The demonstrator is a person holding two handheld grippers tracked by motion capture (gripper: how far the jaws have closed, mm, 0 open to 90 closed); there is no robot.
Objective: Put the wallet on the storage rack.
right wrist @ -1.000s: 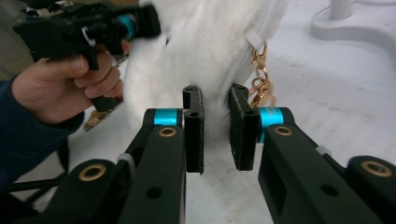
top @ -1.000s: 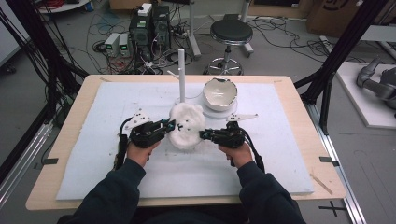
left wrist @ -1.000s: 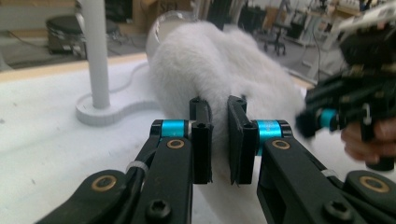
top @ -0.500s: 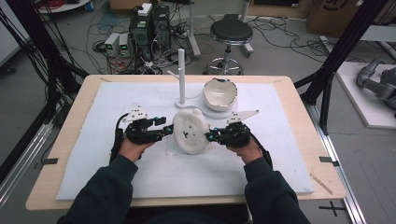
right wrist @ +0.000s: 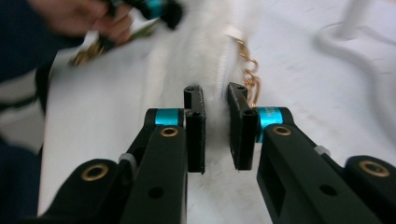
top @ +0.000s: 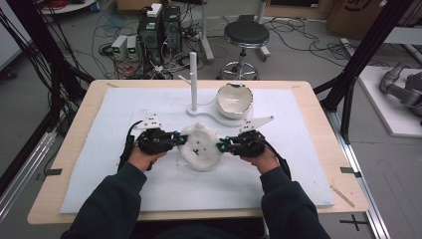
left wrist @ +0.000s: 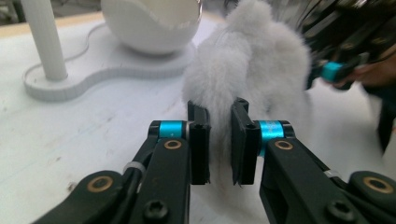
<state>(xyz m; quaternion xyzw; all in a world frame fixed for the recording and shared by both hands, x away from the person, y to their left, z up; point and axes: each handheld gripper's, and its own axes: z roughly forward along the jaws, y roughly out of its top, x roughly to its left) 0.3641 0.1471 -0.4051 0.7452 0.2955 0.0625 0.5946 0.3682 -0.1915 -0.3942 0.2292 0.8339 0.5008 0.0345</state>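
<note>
A white, fluffy, rounded fur pouch [top: 200, 147] lies at the middle of the high view on the white foam sheet covering the table [top: 308, 99], held between the two tools. It looks light and soft, likely to sag and fold rather than keep its shape, and the long pile could slip under a shallow pinch, so a bite well into the edge fabric seems the safest hold; a thin gold metal chain [right wrist: 247, 70] hangs from one side and may swing or snag. The left hand-held gripper [left wrist: 219, 135] has its jaws nearly together, clamping a tuft of the pouch's left edge. The right hand-held gripper [right wrist: 215, 128] is likewise narrowed onto the white fur at the opposite edge, just beside the chain. Behind, in the upper middle, stands a white upright post on a curved base [top: 193, 79] with a white rounded open shell [top: 234, 99].
</note>
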